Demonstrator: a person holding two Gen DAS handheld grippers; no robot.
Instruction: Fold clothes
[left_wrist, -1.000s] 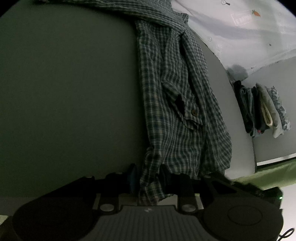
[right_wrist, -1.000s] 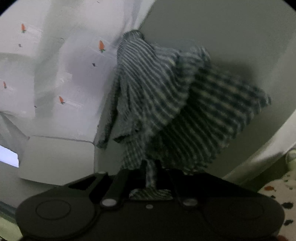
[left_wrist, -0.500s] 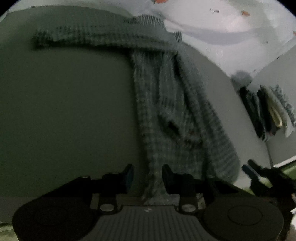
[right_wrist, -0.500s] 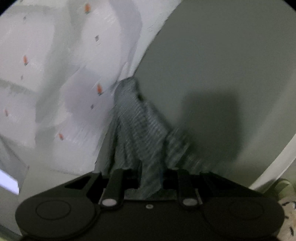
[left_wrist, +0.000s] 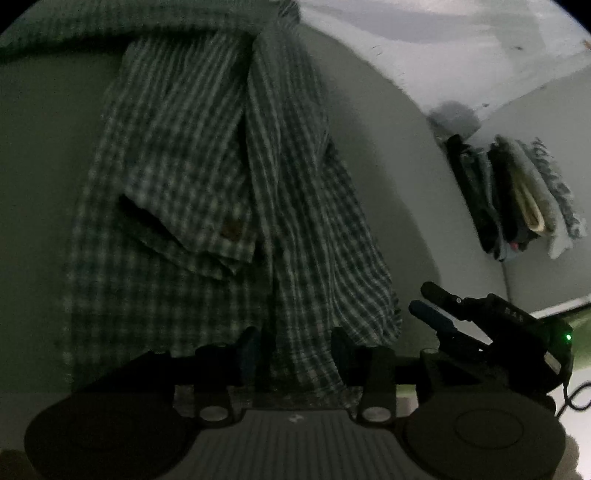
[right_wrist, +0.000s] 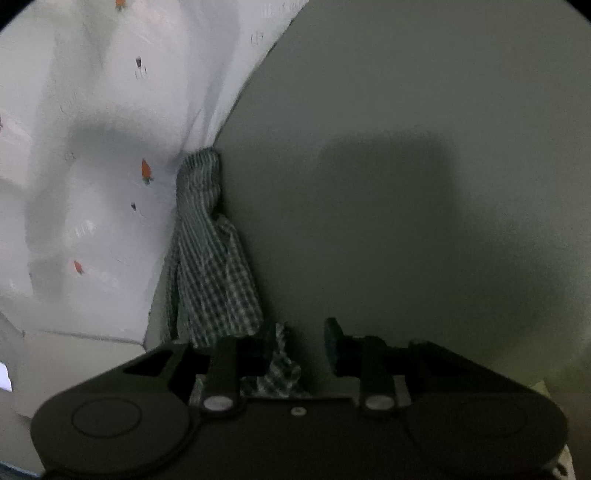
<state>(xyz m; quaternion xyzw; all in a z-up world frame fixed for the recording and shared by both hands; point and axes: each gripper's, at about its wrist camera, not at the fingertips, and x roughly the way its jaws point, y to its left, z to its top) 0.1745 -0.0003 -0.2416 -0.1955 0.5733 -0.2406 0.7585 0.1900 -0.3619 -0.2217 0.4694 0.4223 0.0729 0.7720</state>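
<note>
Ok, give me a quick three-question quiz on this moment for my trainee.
1. True or false: the left gripper is clamped on the plaid shirt.
2. In the left wrist view, the stack of folded clothes lies: A) left of the shirt, B) right of the shirt, C) on the shirt.
3. Fill in: the white sheet is printed with small orange ___.
Key: 1 false, its jaws stand open; 2 B; 3 carrots.

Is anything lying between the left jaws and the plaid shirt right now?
Nothing visible does. The left gripper stands open with the plaid shirt hem lying directly between its jaws. The right gripper hovers off beside the hem, not in front.
</note>
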